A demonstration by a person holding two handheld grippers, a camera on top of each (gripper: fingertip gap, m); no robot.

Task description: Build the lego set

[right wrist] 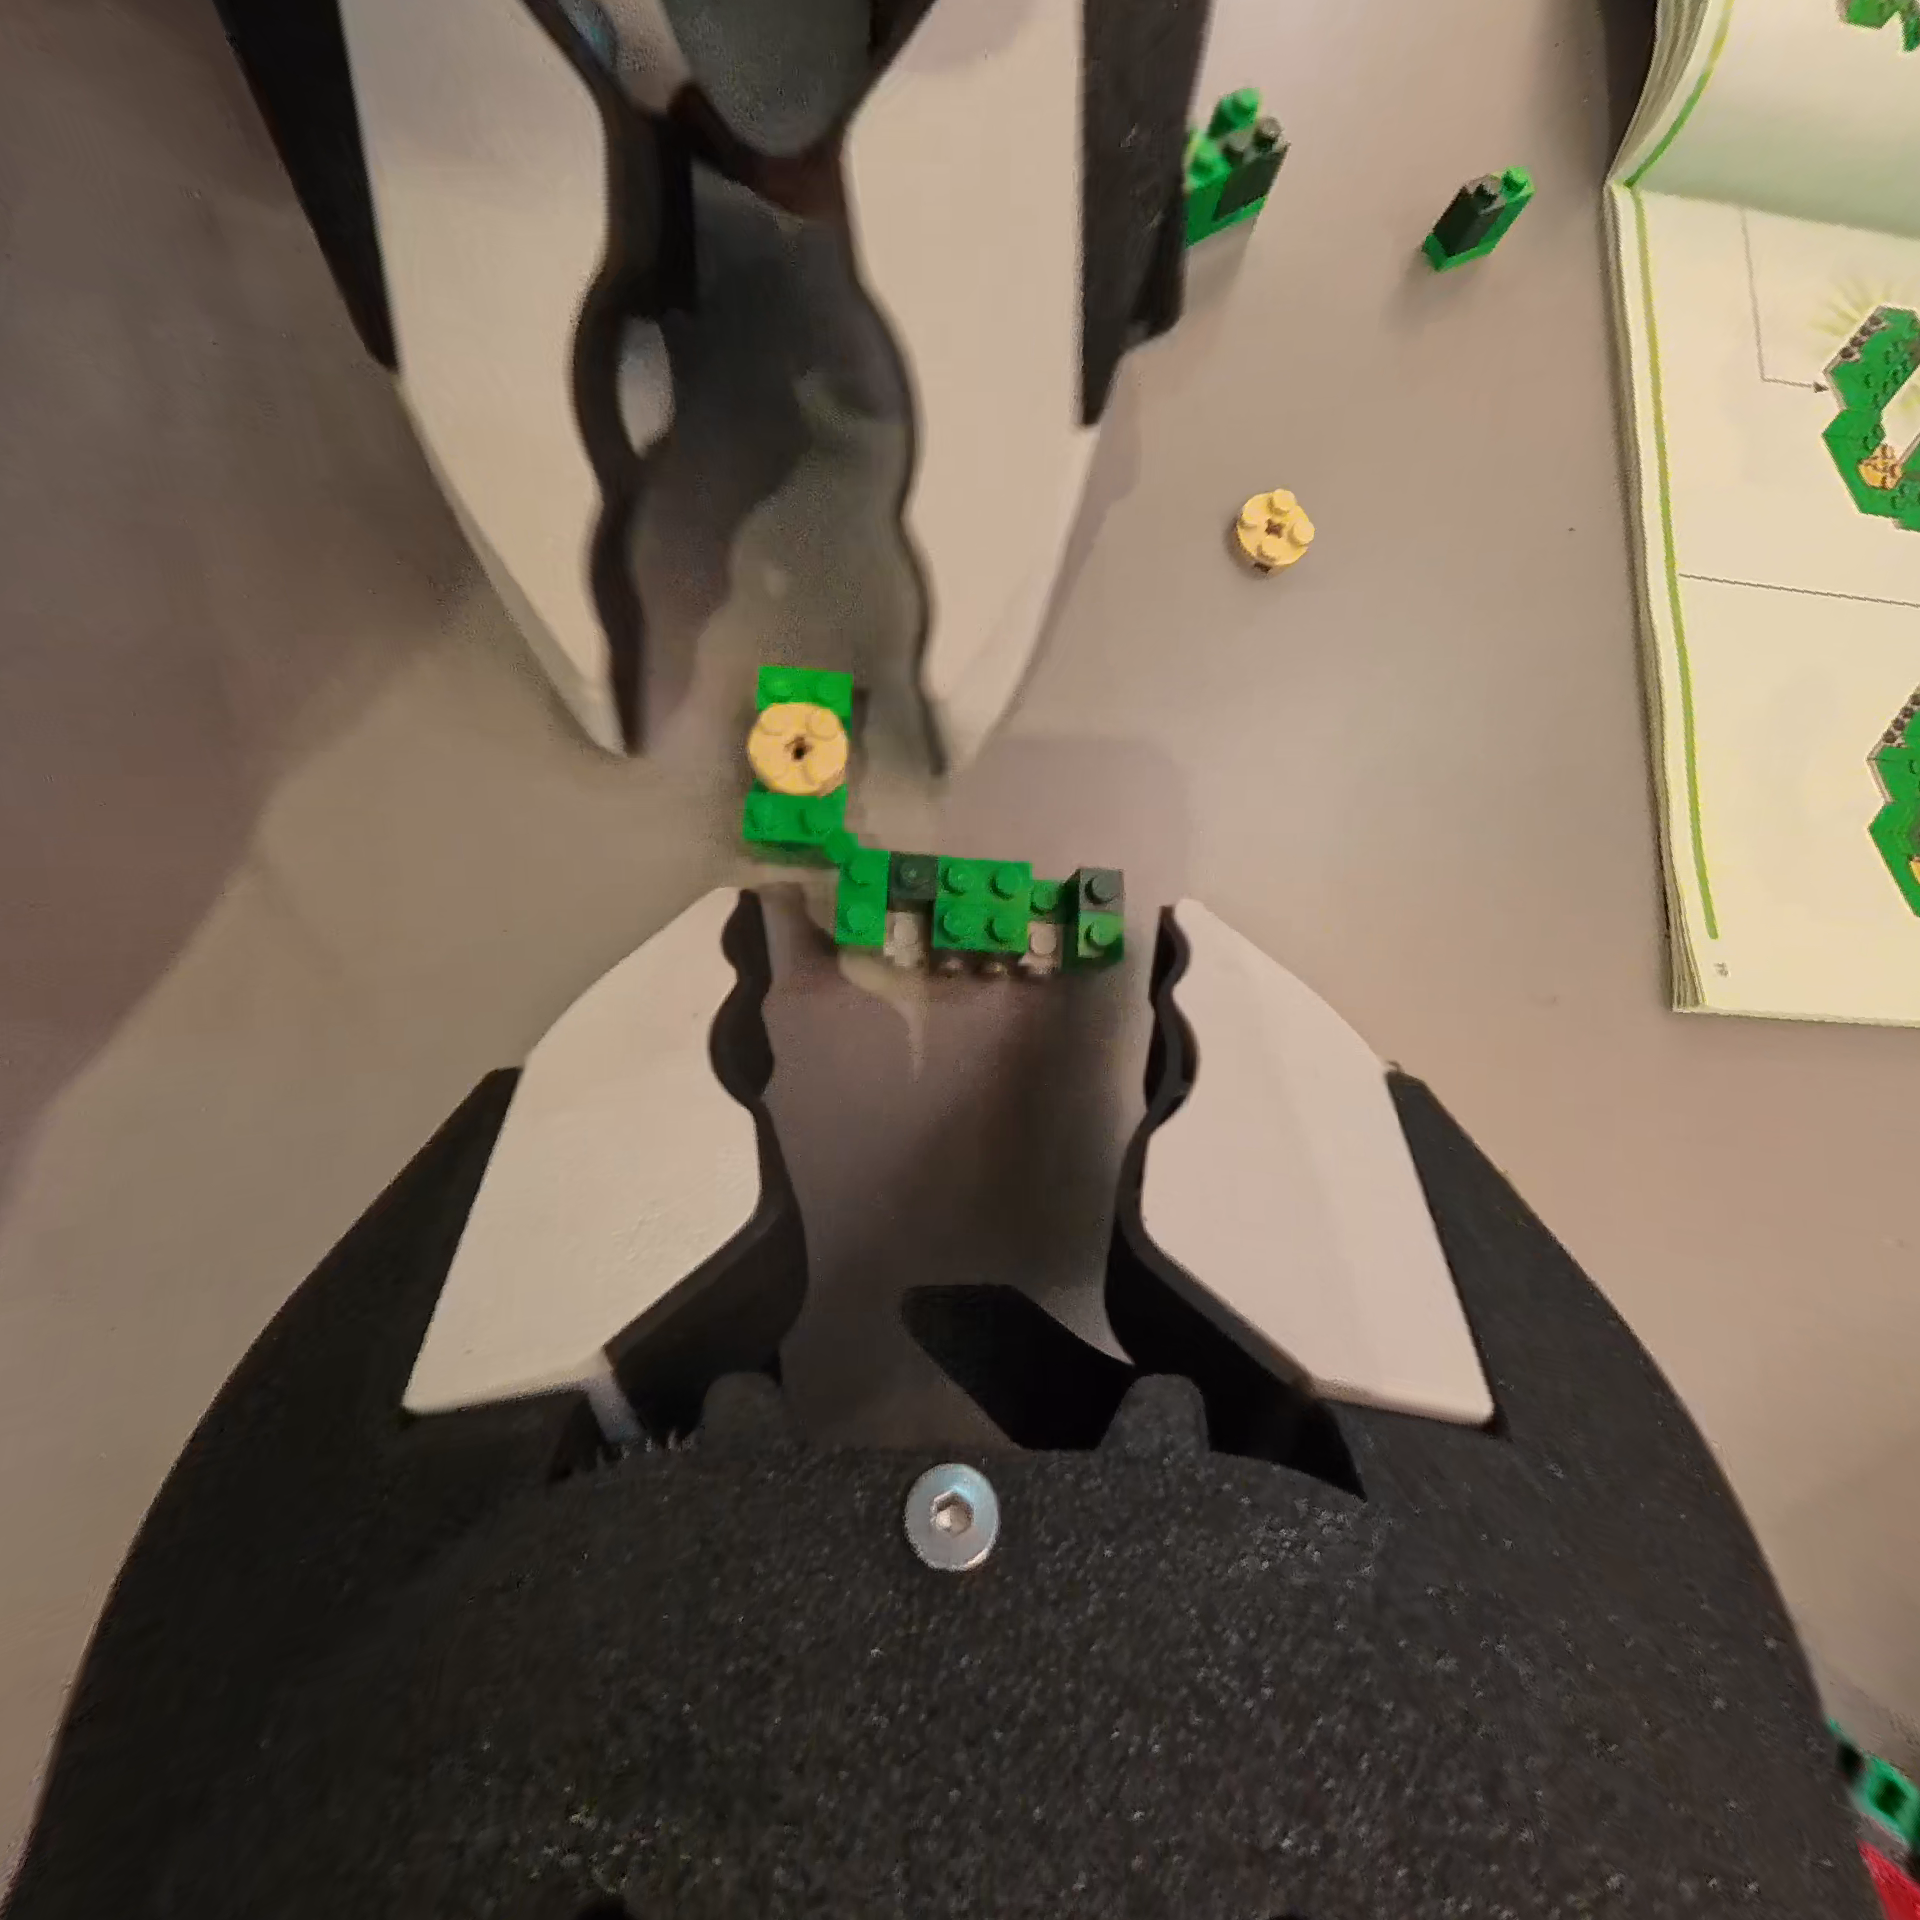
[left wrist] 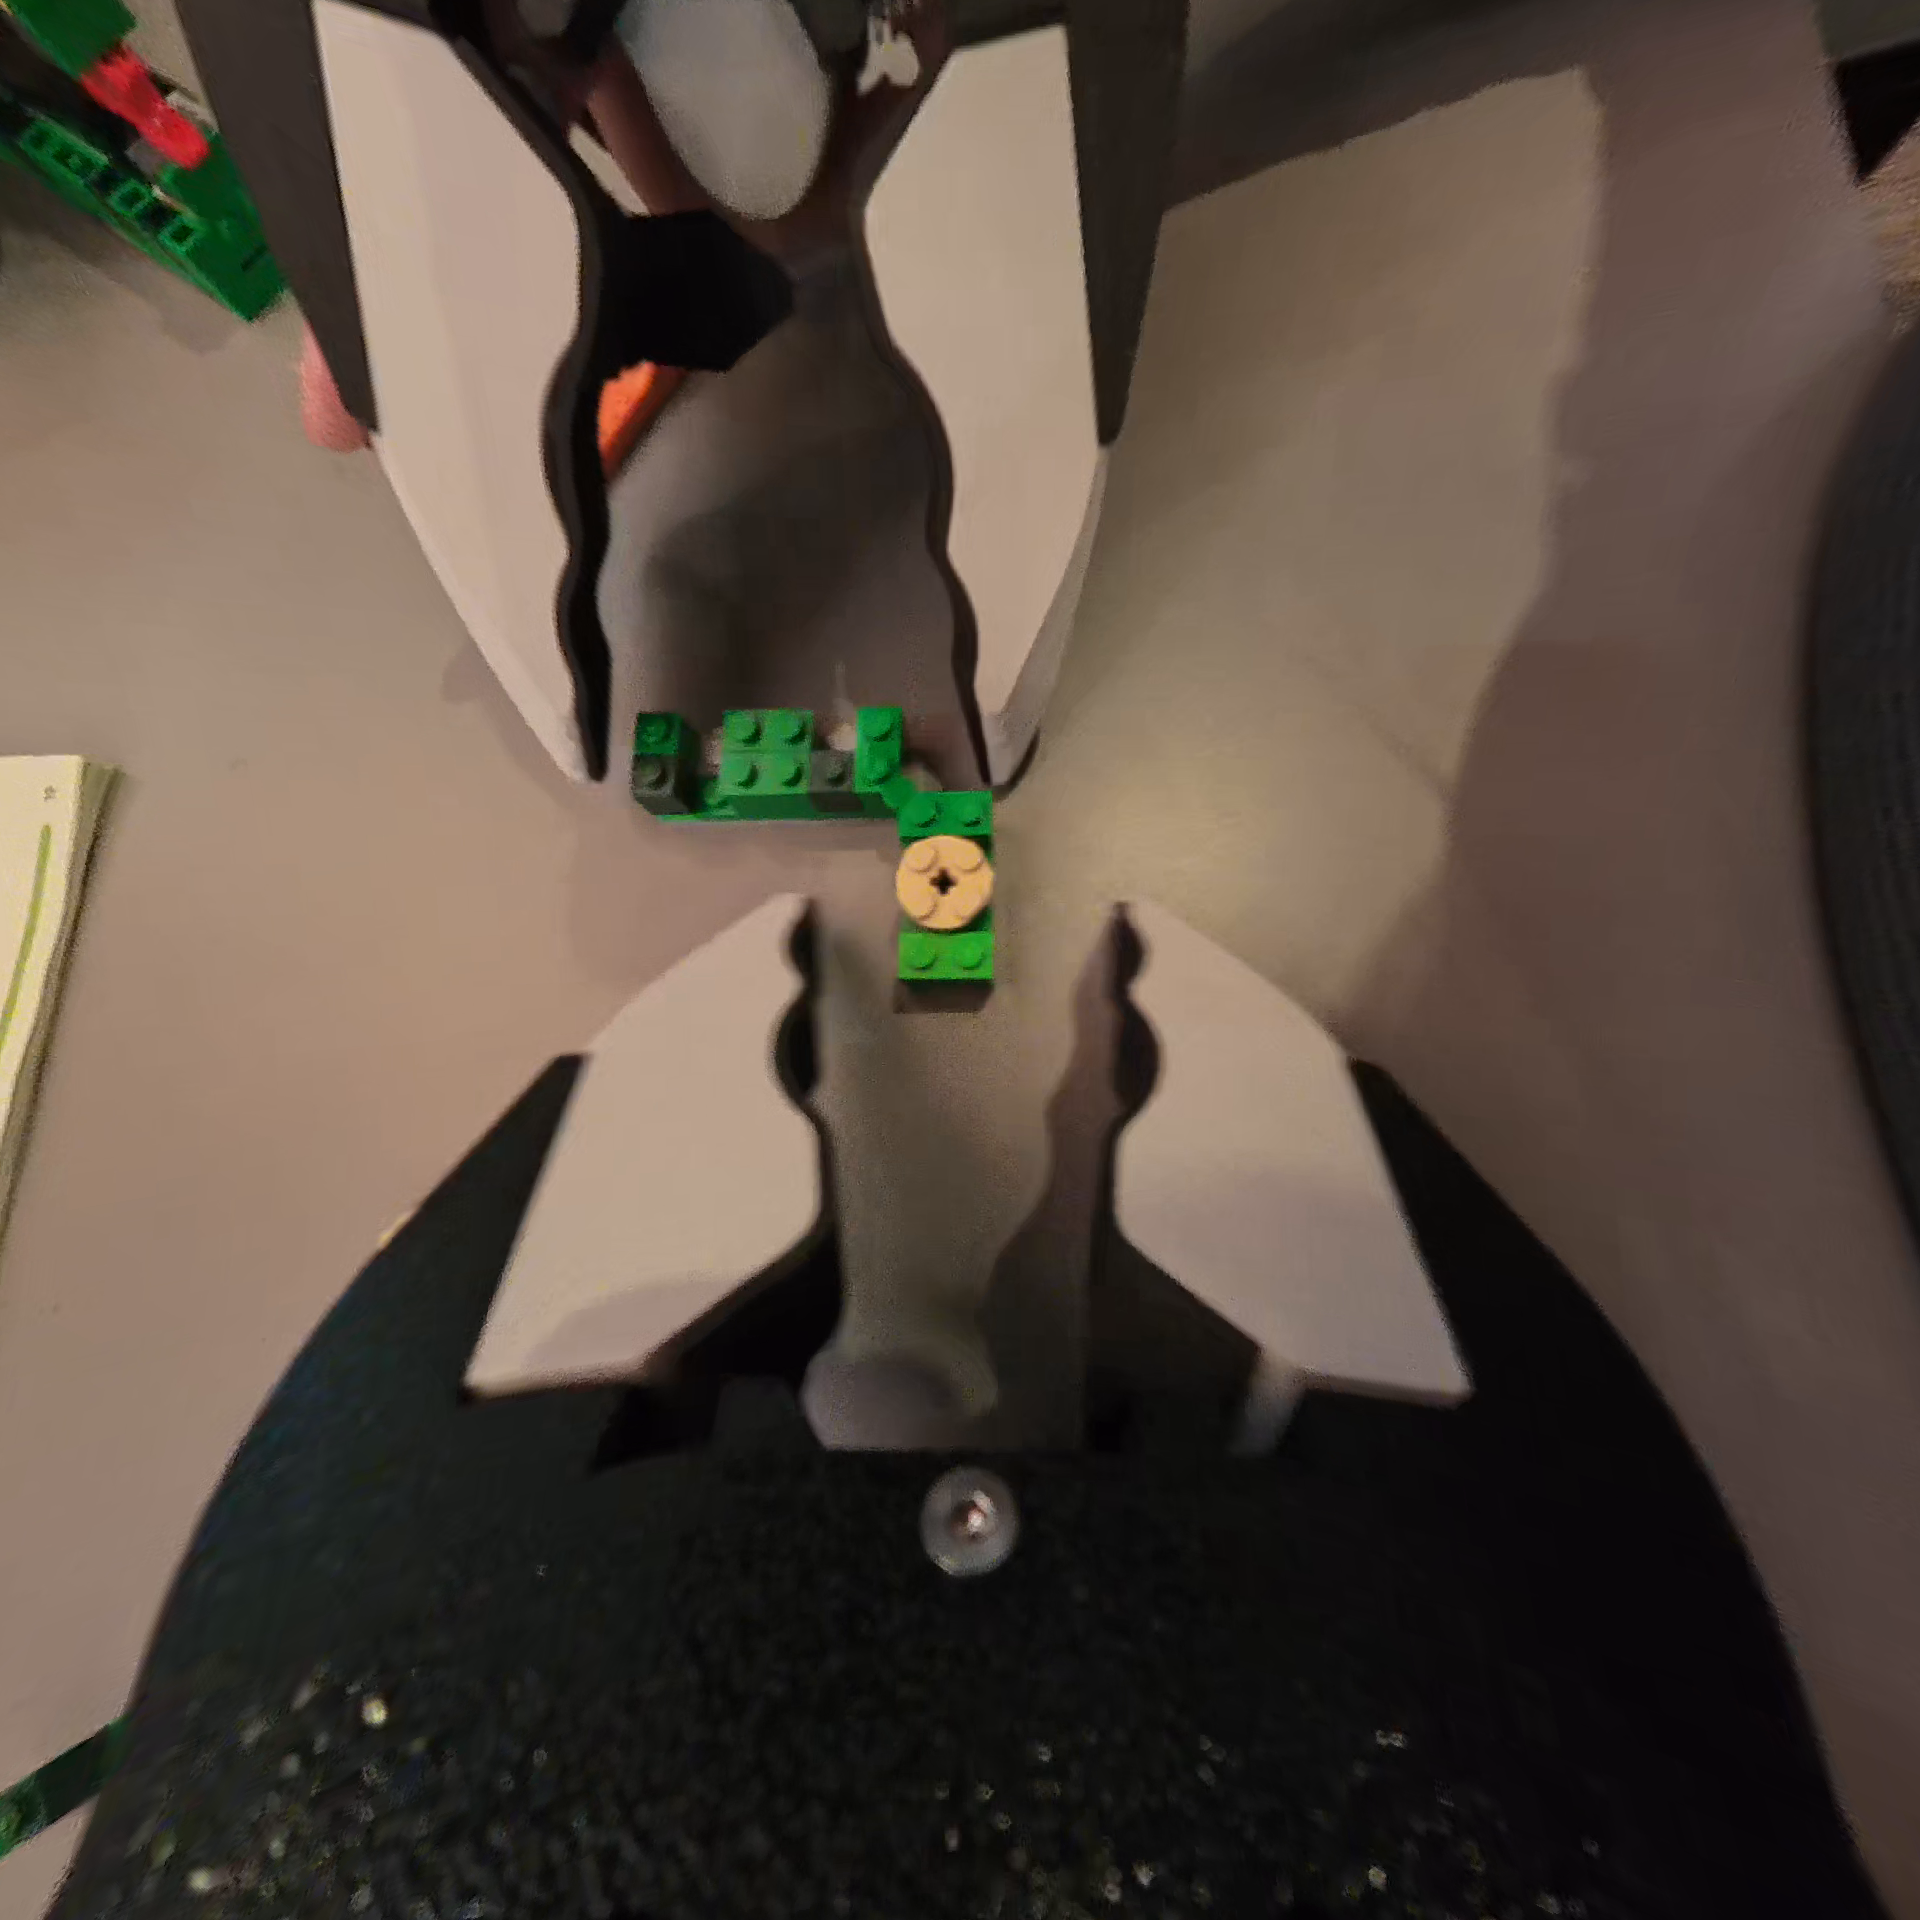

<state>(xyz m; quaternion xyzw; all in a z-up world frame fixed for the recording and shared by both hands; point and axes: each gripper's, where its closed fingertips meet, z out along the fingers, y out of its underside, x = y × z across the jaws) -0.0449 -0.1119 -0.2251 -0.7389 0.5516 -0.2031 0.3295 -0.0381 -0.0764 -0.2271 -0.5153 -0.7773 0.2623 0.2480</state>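
An L-shaped green lego assembly [left wrist: 790,774] lies flat on the grey table, with a tan round plate [left wrist: 943,883] on its short arm. My left gripper [left wrist: 964,914] is open, and its fingertips straddle the near end of the short arm without touching it. My right gripper [left wrist: 795,769] comes in from the opposite side, open, with its fingertips on either side of the long arm. In the right wrist view the long arm [right wrist: 977,909] lies between my right gripper's [right wrist: 956,906] tips, and the tan round plate [right wrist: 798,748] sits between the left gripper's fingers [right wrist: 582,644].
A loose tan round plate [right wrist: 1275,530] and two small green-and-dark brick clusters [right wrist: 1231,166] [right wrist: 1475,218] lie beyond. An open instruction booklet [right wrist: 1766,623] lies at the right, also seen in the left wrist view [left wrist: 42,935]. A larger green build with a red part [left wrist: 125,177] sits far left. The grippers' ends are close to 4 centimetres from one another. The loose tan round plate [right wrist: 1275,530] is about 8 centimetres from my left fingertips.
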